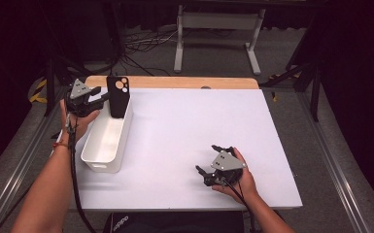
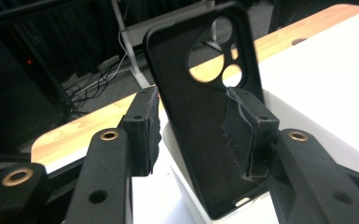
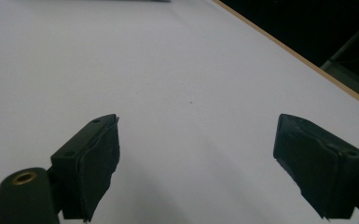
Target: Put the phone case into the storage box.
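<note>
Unmarked black phone case [image 2: 200,126] in white bin [image 1: 108,138]

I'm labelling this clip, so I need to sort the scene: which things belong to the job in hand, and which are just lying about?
In the job:
- phone case, standing upright at the far end of the bin
- white bin
- left tongs, open around the case

Lying about:
- right tongs, open over bare table
- white stand and cables on the floor behind
</note>
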Demonstrator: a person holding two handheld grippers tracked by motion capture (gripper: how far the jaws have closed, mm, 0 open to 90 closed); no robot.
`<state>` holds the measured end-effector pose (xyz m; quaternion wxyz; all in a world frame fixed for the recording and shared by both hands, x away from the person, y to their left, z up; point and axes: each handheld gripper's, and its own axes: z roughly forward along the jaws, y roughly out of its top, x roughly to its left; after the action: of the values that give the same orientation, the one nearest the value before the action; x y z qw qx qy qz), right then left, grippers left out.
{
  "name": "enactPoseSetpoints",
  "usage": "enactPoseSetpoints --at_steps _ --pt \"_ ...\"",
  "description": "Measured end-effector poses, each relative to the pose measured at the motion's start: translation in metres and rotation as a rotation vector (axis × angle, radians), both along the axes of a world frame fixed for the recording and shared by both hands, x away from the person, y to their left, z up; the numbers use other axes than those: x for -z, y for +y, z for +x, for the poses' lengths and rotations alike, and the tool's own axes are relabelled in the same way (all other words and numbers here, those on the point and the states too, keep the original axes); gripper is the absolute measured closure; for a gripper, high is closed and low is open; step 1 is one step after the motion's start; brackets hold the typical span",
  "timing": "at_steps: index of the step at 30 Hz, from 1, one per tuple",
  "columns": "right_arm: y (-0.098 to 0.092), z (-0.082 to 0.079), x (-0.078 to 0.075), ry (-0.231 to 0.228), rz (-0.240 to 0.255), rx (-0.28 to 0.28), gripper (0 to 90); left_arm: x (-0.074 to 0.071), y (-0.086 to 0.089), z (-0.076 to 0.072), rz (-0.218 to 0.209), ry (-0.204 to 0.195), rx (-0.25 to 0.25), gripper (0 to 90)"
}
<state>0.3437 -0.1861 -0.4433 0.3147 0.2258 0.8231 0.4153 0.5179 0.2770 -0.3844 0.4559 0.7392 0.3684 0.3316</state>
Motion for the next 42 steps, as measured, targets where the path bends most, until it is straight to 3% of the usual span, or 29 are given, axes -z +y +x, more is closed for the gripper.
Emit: enactPoseSetpoints --at_steps 3,26,35,42 --pt "-0.001 -0.001 -0.001 -0.004 0.007 -0.002 15.2 -0.006 -0.002 -0.005 -0.008 -0.029 -0.006 54.7" --pt "-0.012 -0.004 -0.009 -0.035 0.035 0.010 15.3 -0.022 -0.016 -0.027 -0.019 -0.072 0.004 40.1" --pt "-0.014 -0.004 -0.010 -0.038 0.037 0.022 15.3 -0.029 -0.018 -0.036 -0.037 -0.097 0.035 28.6" --pt "-0.014 -0.006 -0.010 -0.043 0.029 0.021 15.3 -0.031 -0.023 -0.040 -0.045 -0.103 0.049 14.8"
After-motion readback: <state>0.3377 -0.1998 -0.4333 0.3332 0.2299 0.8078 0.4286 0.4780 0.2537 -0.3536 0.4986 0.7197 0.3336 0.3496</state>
